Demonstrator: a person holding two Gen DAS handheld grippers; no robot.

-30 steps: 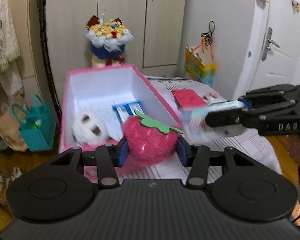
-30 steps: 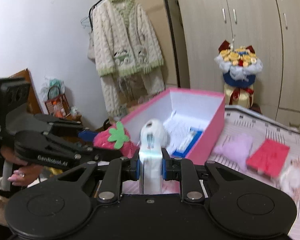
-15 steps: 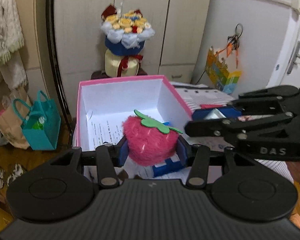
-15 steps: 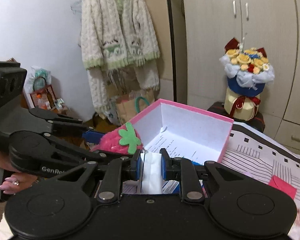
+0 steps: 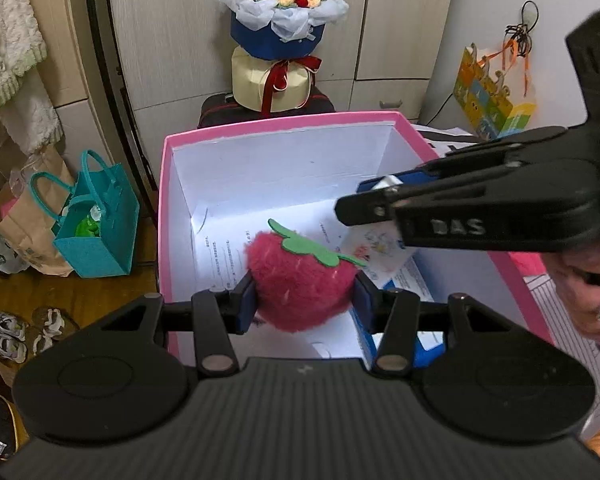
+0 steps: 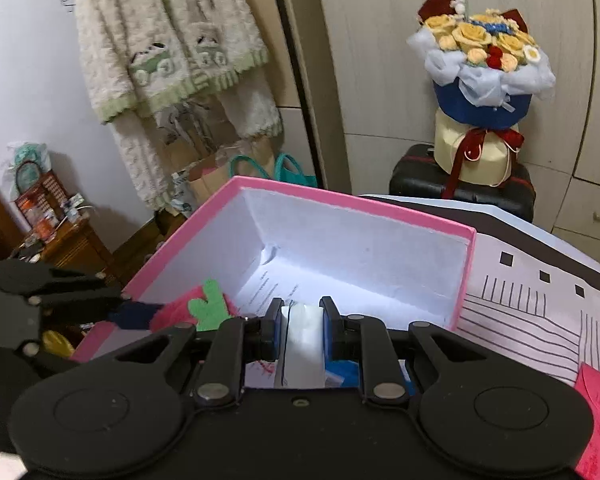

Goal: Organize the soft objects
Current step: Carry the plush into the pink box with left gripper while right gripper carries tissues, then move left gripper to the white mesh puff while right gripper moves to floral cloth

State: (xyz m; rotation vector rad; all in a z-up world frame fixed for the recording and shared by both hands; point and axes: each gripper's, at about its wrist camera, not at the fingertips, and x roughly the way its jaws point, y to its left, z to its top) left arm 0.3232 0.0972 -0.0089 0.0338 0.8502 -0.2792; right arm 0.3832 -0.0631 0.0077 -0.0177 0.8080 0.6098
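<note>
Pink box [image 5: 162, 200], one plush strawberry [image 5: 300, 280] in left gripper [image 5: 302, 300]

I see a bed [image 6: 540, 304] with a white, black-lined sheet, right of frame in the right wrist view. Directly on it: open pink box [image 6: 340, 210] at centre frame, flat red packet [image 6: 598, 396] at lower right edge. In the left wrist view the box [image 5: 284, 122] fills centre frame.

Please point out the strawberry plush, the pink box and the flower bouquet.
strawberry plush [image 5: 298, 284], left wrist view, on its red fuzzy body.
pink box [image 5: 284, 122], left wrist view, on its far rim.
flower bouquet [image 6: 482, 76], right wrist view, on its white wrapping.
</note>
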